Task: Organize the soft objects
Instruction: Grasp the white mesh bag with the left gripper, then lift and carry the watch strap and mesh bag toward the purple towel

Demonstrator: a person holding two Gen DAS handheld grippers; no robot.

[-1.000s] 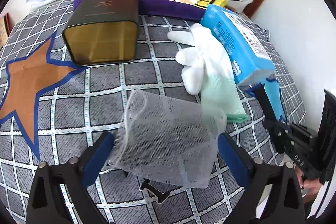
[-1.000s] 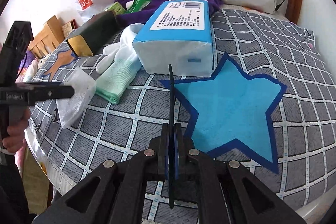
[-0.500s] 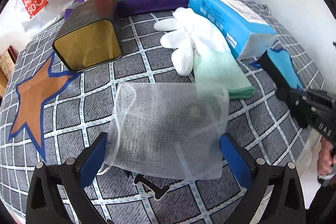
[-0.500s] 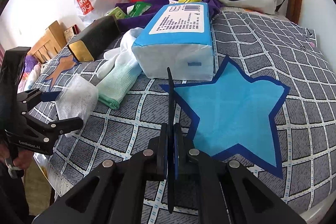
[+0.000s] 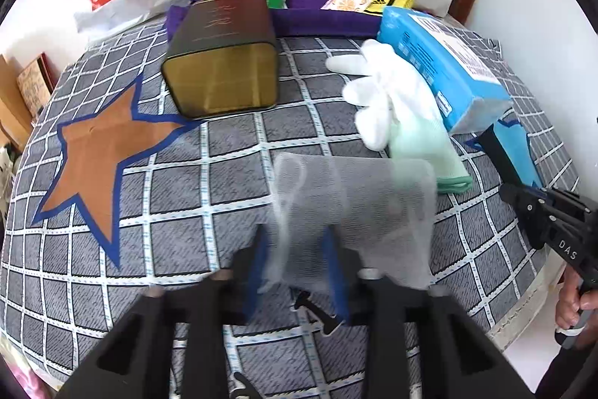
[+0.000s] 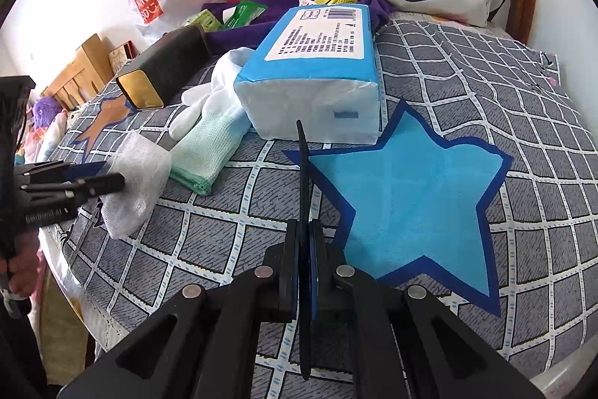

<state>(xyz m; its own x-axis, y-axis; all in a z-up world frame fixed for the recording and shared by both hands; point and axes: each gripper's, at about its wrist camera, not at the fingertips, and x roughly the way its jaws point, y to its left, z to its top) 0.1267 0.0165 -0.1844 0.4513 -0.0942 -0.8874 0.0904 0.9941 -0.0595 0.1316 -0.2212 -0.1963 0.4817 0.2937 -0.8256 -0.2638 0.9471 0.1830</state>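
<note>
I have my left gripper [image 5: 295, 272] pinching the near edge of the white mesh pouch [image 5: 355, 212] on the grey checked bedcover [image 5: 231, 174] — fingers nearly together on it. My right gripper [image 6: 304, 242] sits closed and empty over the blue star patch [image 6: 411, 197], clear of the pick.

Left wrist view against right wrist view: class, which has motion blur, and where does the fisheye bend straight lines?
Left wrist view: the left hand-held gripper and the mesh bag are smeared; the tin is sharp. Right wrist view: sharp throughout, right hand-held gripper included. Both views: the bedspread grid bows toward the dark rim.
</note>
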